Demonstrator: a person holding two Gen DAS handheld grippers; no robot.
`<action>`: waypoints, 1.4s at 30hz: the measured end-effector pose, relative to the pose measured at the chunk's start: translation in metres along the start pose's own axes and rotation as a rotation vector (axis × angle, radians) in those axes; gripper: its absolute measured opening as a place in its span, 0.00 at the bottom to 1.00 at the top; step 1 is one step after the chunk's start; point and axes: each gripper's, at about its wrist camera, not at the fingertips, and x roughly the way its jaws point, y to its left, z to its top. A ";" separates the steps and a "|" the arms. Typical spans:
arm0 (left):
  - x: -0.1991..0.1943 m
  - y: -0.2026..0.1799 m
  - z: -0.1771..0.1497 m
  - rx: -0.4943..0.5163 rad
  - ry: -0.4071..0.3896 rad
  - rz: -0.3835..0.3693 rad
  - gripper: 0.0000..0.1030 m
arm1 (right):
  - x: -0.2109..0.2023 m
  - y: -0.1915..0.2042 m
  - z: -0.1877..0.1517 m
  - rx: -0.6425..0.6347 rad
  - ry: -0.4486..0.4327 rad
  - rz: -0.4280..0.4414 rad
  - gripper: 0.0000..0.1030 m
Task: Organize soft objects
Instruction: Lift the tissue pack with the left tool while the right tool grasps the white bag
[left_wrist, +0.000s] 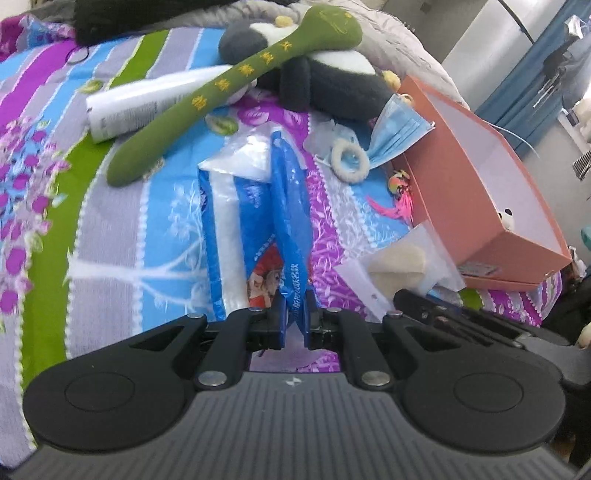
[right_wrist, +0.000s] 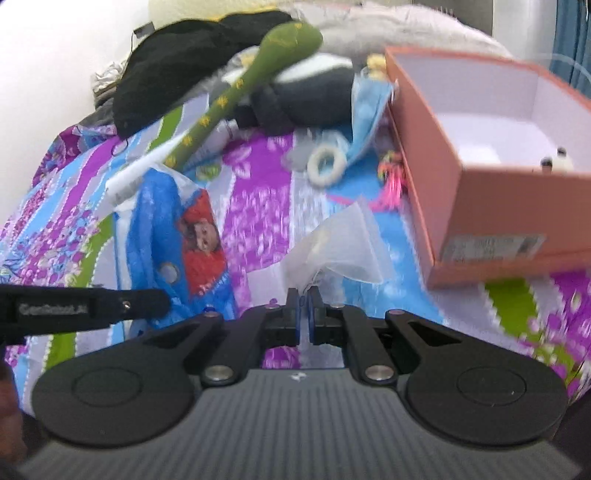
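Two claws grip: left claw (left_wrist: 294, 314) our blue tissue pack (left_wrist: 258, 221), right claw (right_wrist: 304, 314) a clear bag (right_wrist: 332, 240); box (right_wrist: 480, 206) nearly empty.

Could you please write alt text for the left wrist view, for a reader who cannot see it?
The left gripper is shut on a blue plastic pack above a colourful striped bedspread. Beyond lie a green plush stick, a black-and-white plush toy, a blue face mask and an open orange box.
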 end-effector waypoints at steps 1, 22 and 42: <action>-0.001 0.000 -0.002 -0.003 0.000 0.005 0.10 | 0.001 -0.001 -0.002 0.004 0.012 0.008 0.07; -0.002 0.012 -0.011 -0.125 -0.076 0.073 0.51 | -0.025 -0.017 -0.012 -0.137 -0.092 -0.014 0.67; 0.028 0.000 -0.023 -0.058 -0.075 0.151 0.32 | 0.031 -0.003 -0.029 -0.346 0.053 0.046 0.54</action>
